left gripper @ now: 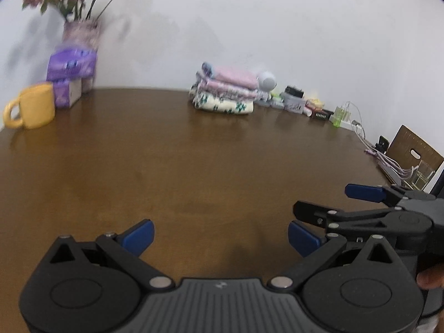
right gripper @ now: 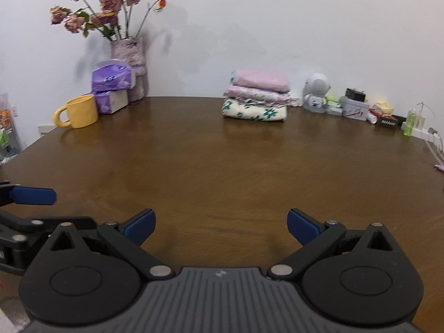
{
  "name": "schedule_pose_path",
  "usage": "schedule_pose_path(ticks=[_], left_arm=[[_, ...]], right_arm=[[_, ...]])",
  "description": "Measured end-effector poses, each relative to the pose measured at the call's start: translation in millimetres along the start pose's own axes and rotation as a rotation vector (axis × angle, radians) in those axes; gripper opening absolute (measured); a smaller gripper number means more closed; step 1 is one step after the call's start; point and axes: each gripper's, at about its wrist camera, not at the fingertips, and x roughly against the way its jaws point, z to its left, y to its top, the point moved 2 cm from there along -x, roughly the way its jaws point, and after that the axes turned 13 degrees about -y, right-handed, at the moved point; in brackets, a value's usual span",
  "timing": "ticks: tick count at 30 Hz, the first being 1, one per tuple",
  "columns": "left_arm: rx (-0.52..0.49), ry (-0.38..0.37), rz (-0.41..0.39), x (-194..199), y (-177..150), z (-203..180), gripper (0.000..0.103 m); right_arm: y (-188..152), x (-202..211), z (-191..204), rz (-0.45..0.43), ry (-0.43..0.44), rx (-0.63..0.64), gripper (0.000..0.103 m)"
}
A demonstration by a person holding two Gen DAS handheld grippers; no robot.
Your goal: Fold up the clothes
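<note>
Nearest the lens in both wrist views we see black linkage and blue pads: our left gripper point(left gripper: 220, 238) and right gripper point(right gripper: 221, 226) both spread wide, nothing between the fingers, hovering low over bare brown table point(right gripper: 222, 172). Working left to right across the right wrist view: yellow mug point(right gripper: 79, 111) at left, purple tissue packs point(right gripper: 112, 88) just beside it, a vase of dried flowers point(right gripper: 130, 55) behind those. Right of centre, against the wall, sits the stack of folded clothes point(right gripper: 256, 98), three layers, green-flowered cream piece lowest, pink on top. Further right, a small grey figurine point(right gripper: 316, 91) and assorted clutter. The stack lies straight ahead and well apart from both grippers, a shade right of the right gripper's centre line; in the left wrist view the same stack point(left gripper: 224, 91) sits near mid-frame. Neither gripper is clearly nearer, we judge. Its long axis runs across the frame, parallel to the far table edge, folded edges facing us. No loose garment shows on the table within these views. That fits either a finished pile or a pause between garments.
</note>
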Motion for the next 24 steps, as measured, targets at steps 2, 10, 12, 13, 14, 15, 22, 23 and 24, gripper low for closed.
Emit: schedule_pose_path(ticks=[2,10,12,13,14,15,22,23,24], left_arm=[[0.029,-0.003,-0.002,2.0,-7.2,8.7,0.103],[0.037,0.077,-0.028,12.3,-33.3,27.2,0.103],[0.016,0.11,-0.041,14.8,-38.2,27.9,0.103],[0.005,0.127,-0.048,16.0,-40.7,28.2,0.103],[-0.003,0.14,-0.054,17.2,-42.9,28.5,0.103],[-0.009,0.148,-0.059,18.0,-44.7,28.7,0.103],[-0.037,0.19,-0.073,17.7,-49.7,27.9,0.103],[-0.044,0.197,-0.073,17.5,-50.6,27.3,0.103],[-0.051,0.204,-0.074,17.3,-51.6,26.6,0.103]], right_arm=[[-8.3,1.3,8.5,0.001,0.005,0.0,0.103],[-37.0,-0.4,28.2,0.012,0.015,-0.002,0.103],[-42.4,-1.0,31.4,0.014,0.015,-0.007,0.103],[-44.3,-1.1,32.3,0.014,0.015,-0.011,0.103],[-45.0,-0.4,32.5,0.007,0.016,-0.016,0.103],[-45.3,0.2,32.4,0.003,0.019,-0.019,0.103],[-49.2,-0.3,31.3,-0.003,0.015,-0.028,0.103],[-49.9,-0.7,31.0,-0.004,0.014,-0.028,0.103],[-50.6,-1.0,30.6,-0.004,0.014,-0.029,0.103]])
